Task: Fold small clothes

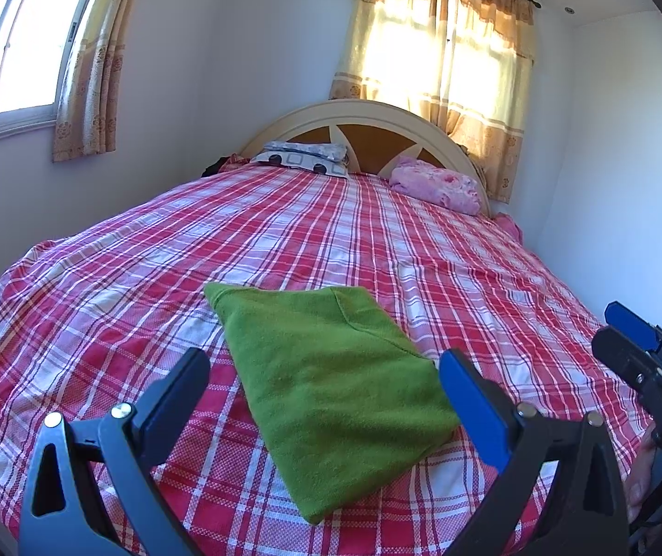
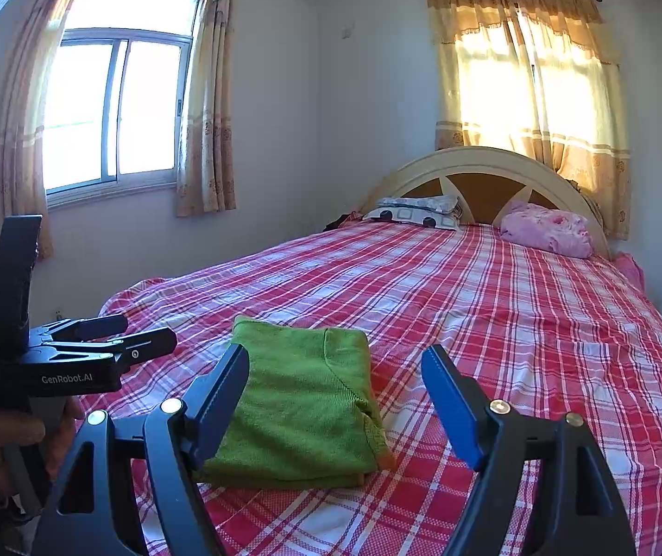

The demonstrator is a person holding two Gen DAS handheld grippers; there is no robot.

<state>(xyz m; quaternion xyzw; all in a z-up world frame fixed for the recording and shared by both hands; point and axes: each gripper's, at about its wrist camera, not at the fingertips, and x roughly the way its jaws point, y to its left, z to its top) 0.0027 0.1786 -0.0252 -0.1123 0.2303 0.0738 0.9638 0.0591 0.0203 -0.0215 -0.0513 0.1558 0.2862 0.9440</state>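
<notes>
A green garment [image 1: 331, 384] lies folded into a flat rectangle on the red plaid bedspread [image 1: 113, 287], near the foot of the bed. My left gripper [image 1: 324, 361] hovers just before it, open, its fingers wide on either side of the cloth without touching it. The right wrist view shows the same garment [image 2: 303, 407] with a stitched hem on top. There my right gripper [image 2: 335, 356] is also open, with nothing between its pads. Each gripper shows in the other's view: the right one [image 1: 613, 329] at the far right, the left one [image 2: 145, 330] at the far left, held by a hand [image 2: 2, 445].
The bedspread [image 2: 539, 324] stretches back to a curved cream headboard [image 2: 483, 162]. A patterned pillow [image 2: 419, 211] and a pink pillow [image 2: 548, 229] lie against it. Curtained windows [image 2: 113, 102] stand on the left wall and behind the headboard.
</notes>
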